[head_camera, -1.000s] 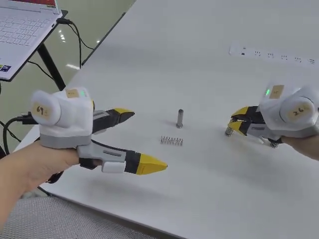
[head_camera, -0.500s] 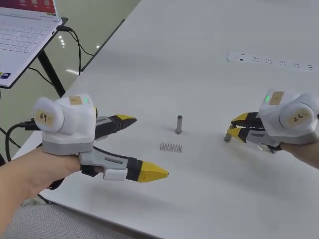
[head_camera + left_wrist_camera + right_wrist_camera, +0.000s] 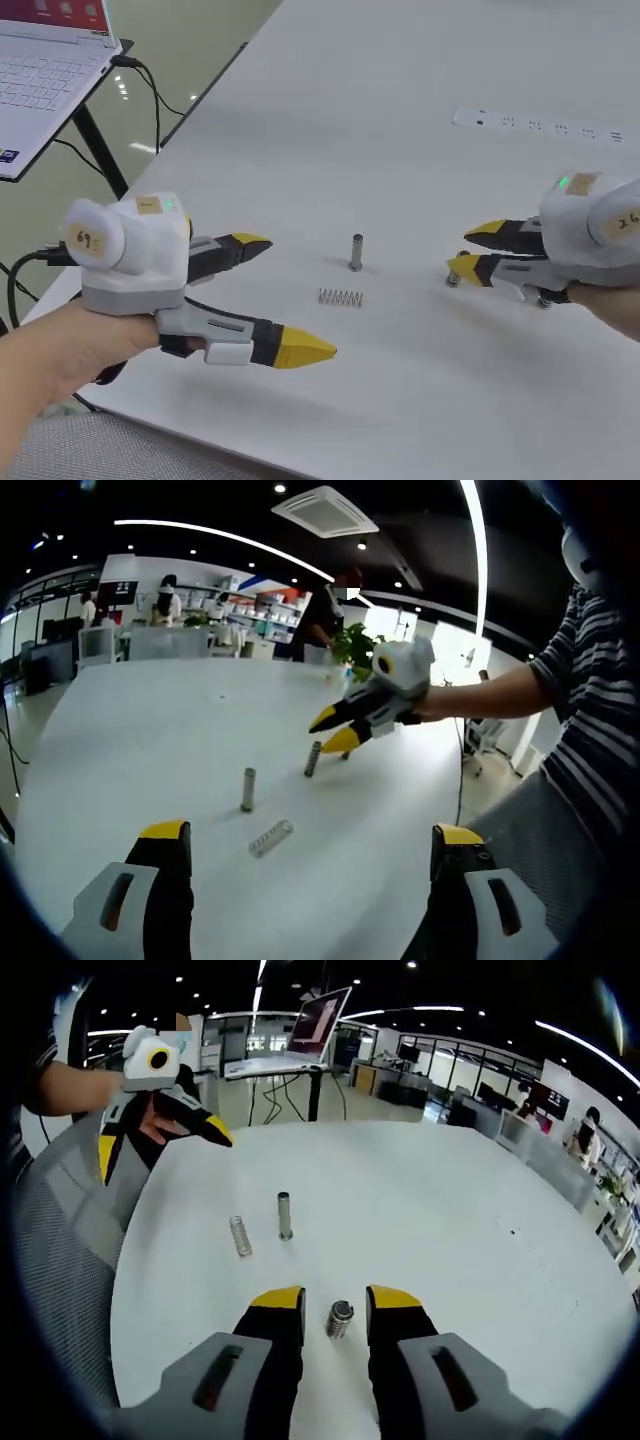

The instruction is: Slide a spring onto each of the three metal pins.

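Observation:
A bare metal pin (image 3: 357, 252) stands upright mid-table, with a loose spring (image 3: 340, 297) lying just in front of it. To the right stands a pin wearing a spring (image 3: 453, 278). My right gripper (image 3: 472, 250) is open, and that sprung pin (image 3: 340, 1318) sits between its jaws with a gap on each side. Another small pin (image 3: 543, 300) pokes out beneath that gripper's body. My left gripper (image 3: 275, 295) hovers wide open and holds nothing, left of the bare pin (image 3: 247, 788) and the spring (image 3: 271, 837).
A white power strip (image 3: 540, 127) lies at the far right of the white table (image 3: 330, 130). A laptop (image 3: 45, 60) sits on a stand off the table's left edge, with cables hanging. People and shelves are far behind.
My right gripper's jaws have parted and it has drawn slightly back to the right from the sprung pin. The left gripper has barely moved.

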The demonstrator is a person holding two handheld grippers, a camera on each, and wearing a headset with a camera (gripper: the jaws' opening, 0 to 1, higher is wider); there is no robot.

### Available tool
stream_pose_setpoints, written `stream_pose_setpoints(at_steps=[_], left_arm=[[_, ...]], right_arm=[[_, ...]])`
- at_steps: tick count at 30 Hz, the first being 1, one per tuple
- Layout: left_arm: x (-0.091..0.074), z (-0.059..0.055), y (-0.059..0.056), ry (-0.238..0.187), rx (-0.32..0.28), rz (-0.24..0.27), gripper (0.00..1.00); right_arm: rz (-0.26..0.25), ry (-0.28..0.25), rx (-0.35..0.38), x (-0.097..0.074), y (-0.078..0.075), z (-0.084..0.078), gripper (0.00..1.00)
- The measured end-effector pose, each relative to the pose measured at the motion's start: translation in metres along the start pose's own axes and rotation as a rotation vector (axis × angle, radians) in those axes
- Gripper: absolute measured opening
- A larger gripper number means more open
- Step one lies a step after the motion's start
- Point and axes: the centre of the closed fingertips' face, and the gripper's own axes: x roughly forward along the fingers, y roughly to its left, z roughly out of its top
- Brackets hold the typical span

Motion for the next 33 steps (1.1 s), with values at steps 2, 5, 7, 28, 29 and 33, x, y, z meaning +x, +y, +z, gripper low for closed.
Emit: stream_pose_setpoints(at_steps=[2,5,7,28,29,33], left_arm=[[0.0,0.0,0.0,-0.001,0.0,0.002,0.97],[-0.001,0.0,0.0,-0.001,-0.001,0.002,0.97],[-0.001,-0.001,0.0,0.0,-0.001,0.001,0.97],[0.0,0.0,0.002,0.003,0.007,-0.003,0.97],[0.0,0.0,0.002,0.002,0.006,-0.003,0.97],[0.0,-0.001,0.001,0.003,0.006,-0.001,0.97]], right_arm=[[0.0,-0.027,0.034,-0.004,0.0,0.005,0.22],[0.013,-0.051,0.061,-0.009,0.004,0.01,0.22],[0.027,-0.075,0.089,-0.012,0.008,0.015,0.22],[0.205,0.072,-0.152,0.003,0.065,0.02,0.18],[0.222,0.098,-0.164,0.004,0.067,0.018,0.17],[0.271,0.141,-0.178,0.014,0.076,0.018,0.17]])
